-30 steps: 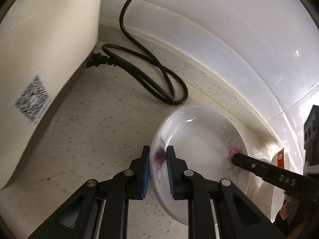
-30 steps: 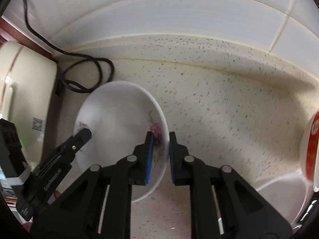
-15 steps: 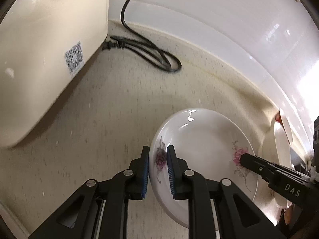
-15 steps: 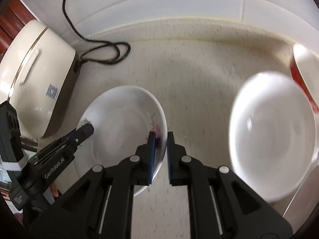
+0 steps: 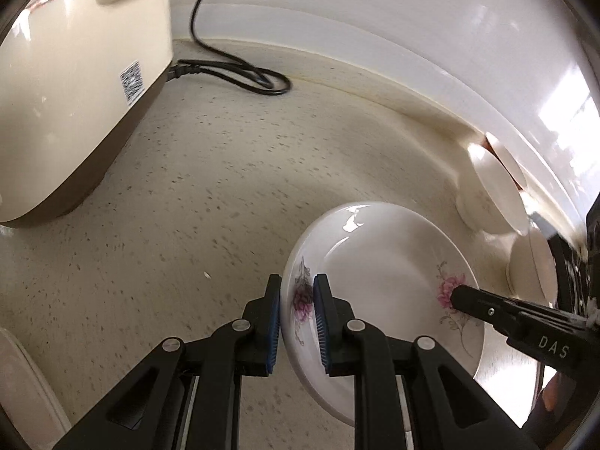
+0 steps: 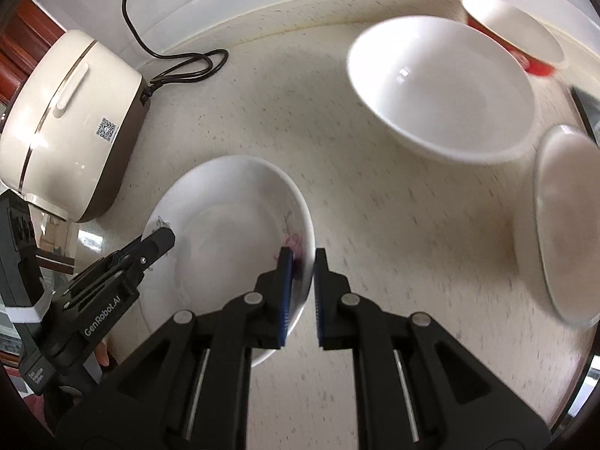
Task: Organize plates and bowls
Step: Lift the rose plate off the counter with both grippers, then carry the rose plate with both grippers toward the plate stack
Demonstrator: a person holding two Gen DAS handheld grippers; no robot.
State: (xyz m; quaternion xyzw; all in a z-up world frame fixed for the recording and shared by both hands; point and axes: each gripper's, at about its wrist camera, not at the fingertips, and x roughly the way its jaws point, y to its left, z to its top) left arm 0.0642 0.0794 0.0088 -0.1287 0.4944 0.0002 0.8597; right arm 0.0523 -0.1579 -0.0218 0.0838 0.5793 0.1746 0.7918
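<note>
A white floral plate (image 5: pixel 378 262) is held above the speckled counter by both grippers. My left gripper (image 5: pixel 296 318) is shut on its left rim. My right gripper (image 6: pixel 300 288) is shut on its right rim; the plate shows in the right wrist view (image 6: pixel 225 232) too. The right gripper's finger shows in the left wrist view (image 5: pixel 487 307), and the left gripper's finger in the right wrist view (image 6: pixel 150 247). A white bowl (image 6: pixel 438 86) sits on the counter ahead right, with a red-and-white bowl (image 6: pixel 517 33) behind it and another white dish (image 6: pixel 562 232) at the right edge.
A cream rice cooker (image 5: pixel 71 86) stands at the left, also in the right wrist view (image 6: pixel 67 123). Its black cord (image 5: pixel 240 71) lies coiled by the white tiled wall (image 5: pixel 375 18). The speckled counter (image 5: pixel 210 187) stretches between cooker and bowls.
Both grippers have pulled back and up from the wall with the plate. The cooker and cord have receded, and the bowls at the right have come into view.
</note>
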